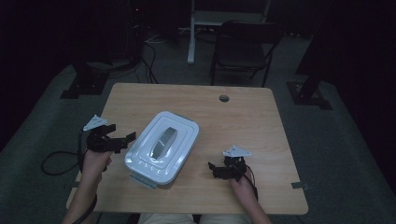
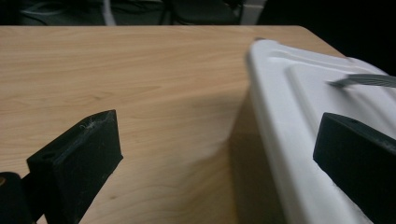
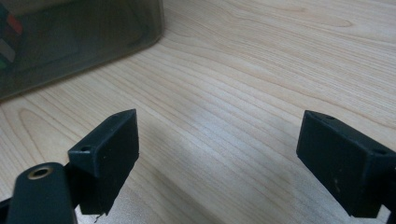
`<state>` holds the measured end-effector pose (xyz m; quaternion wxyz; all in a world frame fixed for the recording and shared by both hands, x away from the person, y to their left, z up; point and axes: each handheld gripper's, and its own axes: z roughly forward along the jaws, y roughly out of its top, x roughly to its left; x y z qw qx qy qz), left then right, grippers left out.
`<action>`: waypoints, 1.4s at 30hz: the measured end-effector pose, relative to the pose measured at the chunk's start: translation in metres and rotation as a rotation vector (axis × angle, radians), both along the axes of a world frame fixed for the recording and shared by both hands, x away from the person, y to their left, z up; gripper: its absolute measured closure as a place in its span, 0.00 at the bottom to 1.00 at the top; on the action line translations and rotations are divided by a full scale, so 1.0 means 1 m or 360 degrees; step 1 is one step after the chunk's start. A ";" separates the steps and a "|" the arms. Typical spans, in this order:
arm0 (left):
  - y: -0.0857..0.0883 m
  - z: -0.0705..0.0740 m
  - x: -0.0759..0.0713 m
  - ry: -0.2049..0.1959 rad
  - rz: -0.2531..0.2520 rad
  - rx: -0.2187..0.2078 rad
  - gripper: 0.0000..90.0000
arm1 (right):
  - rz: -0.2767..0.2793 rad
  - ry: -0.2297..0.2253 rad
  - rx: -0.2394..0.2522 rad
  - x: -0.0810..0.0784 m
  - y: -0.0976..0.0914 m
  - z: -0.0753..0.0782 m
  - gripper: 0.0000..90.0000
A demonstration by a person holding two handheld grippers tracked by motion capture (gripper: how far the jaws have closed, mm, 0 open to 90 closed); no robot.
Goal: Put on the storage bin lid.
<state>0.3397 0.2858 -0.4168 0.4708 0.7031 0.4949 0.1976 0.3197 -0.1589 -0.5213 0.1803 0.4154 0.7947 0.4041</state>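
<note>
white lidded storage box (image 1: 162,147): rigid, smooth plastic, likely light, slippery. grip lid's grey handle (image 1: 162,141). left gripper (image 1: 125,140) spread beside it; right gripper (image 1: 214,170) spread, empty.

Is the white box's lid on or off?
On. The white lid, grey handle up, sits flush over the box's rim in the high view; the left tool is open beside it, not gripping.

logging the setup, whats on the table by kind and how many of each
White lidded container with a grey handle on the wooden table: 1
Handheld grippers, both with jaws open: 2, the left gripper beside the container and the right gripper on bare wood
Total: 3
</note>
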 end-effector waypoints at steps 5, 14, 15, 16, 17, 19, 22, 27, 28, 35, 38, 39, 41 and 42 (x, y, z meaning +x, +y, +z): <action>0.009 -0.015 0.006 0.0003 0.0086 0.0027 0.02 | 0.0001 0.0002 0.0001 0.000 0.000 0.000 0.14; 0.013 -0.058 0.021 0.0093 0.0158 0.0144 0.02 | -0.0001 0.0000 0.0010 0.000 0.000 0.000 0.14; 0.012 -0.061 0.022 0.0087 0.0151 0.0139 0.02 | -0.0004 -0.0002 0.0015 0.000 0.000 0.000 0.14; 0.012 -0.061 0.022 0.0087 0.0151 0.0139 0.02 | -0.0009 -0.0002 0.0021 0.000 -0.001 0.001 0.14; 0.010 -0.067 0.023 0.0099 0.0142 0.0140 0.02 | -0.0015 -0.0002 0.0026 0.000 -0.001 0.001 0.14; 0.007 -0.072 0.025 0.0129 0.0135 0.0149 0.02 | -0.0016 -0.0002 0.0031 0.001 -0.001 0.001 0.14; 0.005 -0.076 0.026 0.0133 0.0119 0.0142 0.02 | -0.0015 -0.0002 0.0025 0.001 -0.001 0.000 0.14; -0.003 -0.083 0.028 0.0137 0.0078 0.0163 0.02 | -0.0016 -0.0004 0.0028 0.000 -0.001 0.000 0.14; -0.004 -0.084 0.028 0.0144 0.0073 0.0165 0.02 | -0.0016 -0.0004 0.0028 0.000 -0.001 0.000 0.14; -0.013 -0.086 0.027 0.0147 0.0033 0.0169 0.02 | -0.0021 -0.0004 0.0034 0.001 -0.003 0.001 0.14; -0.014 -0.088 0.027 0.0159 0.0037 0.0172 0.02 | -0.0018 -0.0008 0.0035 0.001 -0.002 0.001 0.14; -0.015 -0.089 0.027 0.0166 0.0040 0.0167 0.02 | -0.0019 -0.0011 0.0032 0.001 -0.003 0.001 0.14; -0.015 -0.089 0.027 0.0166 0.0040 0.0167 0.02 | -0.0021 -0.0008 0.0032 0.001 -0.003 0.001 0.14; -0.015 -0.092 0.026 0.0184 0.0038 0.0165 0.02 | -0.0025 -0.0011 0.0035 0.001 -0.004 0.001 0.14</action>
